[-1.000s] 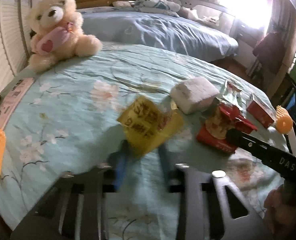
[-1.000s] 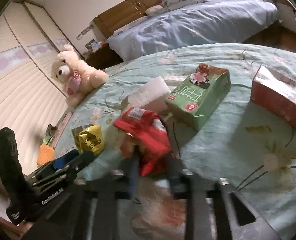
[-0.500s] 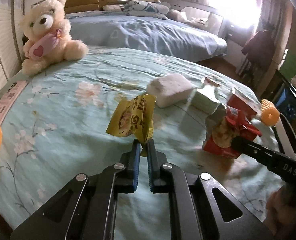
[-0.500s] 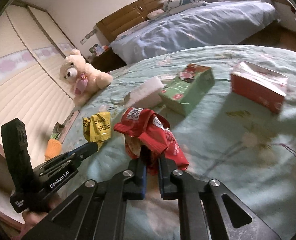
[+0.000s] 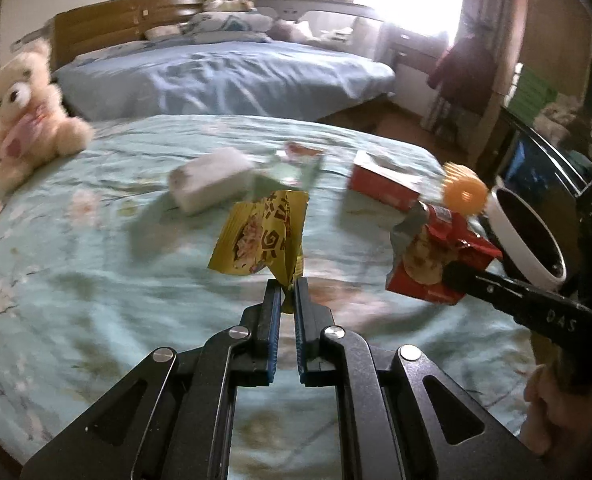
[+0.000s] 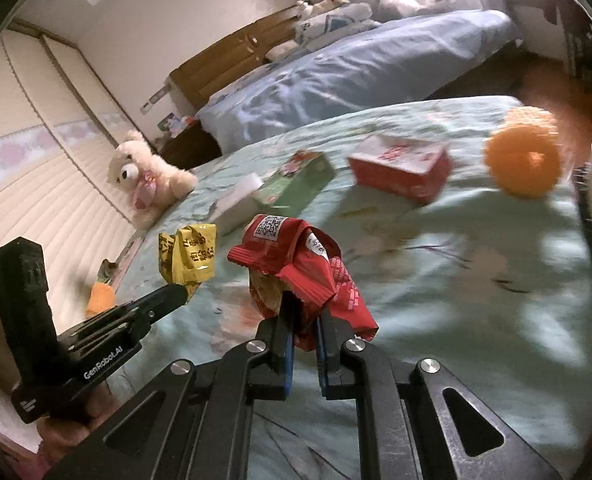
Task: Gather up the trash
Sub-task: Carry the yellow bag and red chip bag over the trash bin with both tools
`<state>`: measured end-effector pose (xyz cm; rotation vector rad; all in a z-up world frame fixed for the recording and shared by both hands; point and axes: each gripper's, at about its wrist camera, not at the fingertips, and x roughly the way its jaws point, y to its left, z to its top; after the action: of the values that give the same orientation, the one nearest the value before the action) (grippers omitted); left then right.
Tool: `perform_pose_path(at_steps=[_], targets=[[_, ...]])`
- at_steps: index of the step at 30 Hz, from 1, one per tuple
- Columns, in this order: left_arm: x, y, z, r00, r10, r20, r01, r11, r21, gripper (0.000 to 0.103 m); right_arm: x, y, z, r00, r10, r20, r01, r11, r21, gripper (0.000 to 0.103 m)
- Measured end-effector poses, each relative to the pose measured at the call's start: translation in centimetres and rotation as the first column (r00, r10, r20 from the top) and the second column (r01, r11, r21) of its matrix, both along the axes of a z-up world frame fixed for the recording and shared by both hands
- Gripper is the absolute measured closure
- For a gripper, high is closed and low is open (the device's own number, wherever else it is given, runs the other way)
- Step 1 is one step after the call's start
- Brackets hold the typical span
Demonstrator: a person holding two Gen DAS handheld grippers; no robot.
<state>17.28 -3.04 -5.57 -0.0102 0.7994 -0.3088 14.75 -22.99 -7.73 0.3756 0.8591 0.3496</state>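
My left gripper [image 5: 286,286] is shut on a crumpled yellow snack wrapper [image 5: 262,238] and holds it above the teal floral bedspread [image 5: 96,280]. My right gripper [image 6: 304,312] is shut on a red snack wrapper [image 6: 296,256], also lifted off the bed. In the left wrist view the red wrapper [image 5: 435,264] hangs at the right, close to a white-rimmed bin [image 5: 527,240]. In the right wrist view the yellow wrapper [image 6: 188,254] and the left gripper [image 6: 180,294] show at the left.
On the bedspread lie a white packet [image 5: 212,180], a green box [image 6: 296,180], a red box [image 6: 399,168] and an orange spiky ball [image 6: 521,160]. A teddy bear [image 5: 24,108] sits at the far left. A second bed [image 5: 224,76] stands behind.
Both grippers have closed on their wrappers, lifted them off the bedspread and swung right toward the white-rimmed bin, which has come into the left wrist view.
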Motion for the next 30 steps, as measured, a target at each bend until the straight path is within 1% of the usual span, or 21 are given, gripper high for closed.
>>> perform_pose_path(at_steps=[8,14,20,30], targets=[[-0.7,-4.1,0.2,0.996,-0.089,-0.002,0.089,0.996,-0.009,0.097,-2.0,-4.3,0.4,0.997,-0.08,0.008,0.081,0.996,-0.024,0.094],[-1.1,-6.6,0.7,0.99,-0.144,0.004,0.144,0.989,-0.013,0.097,-3.3,-7.2,0.7,0.99,-0.139,0.017,0.14,0.99,-0.021,0.094],[-1.6,-8.9,1.0,0.982,-0.191,0.009,0.191,0.981,-0.011,0.097,-4.5,-9.9,0.9,0.979,-0.202,0.025,0.203,0.979,-0.017,0.094],[-2.3,-12.8,1.9,0.965,-0.261,0.025,0.261,0.965,-0.003,0.097,-6.4,-13.4,1.7,0.96,-0.275,0.051,0.276,0.961,-0.019,0.094]])
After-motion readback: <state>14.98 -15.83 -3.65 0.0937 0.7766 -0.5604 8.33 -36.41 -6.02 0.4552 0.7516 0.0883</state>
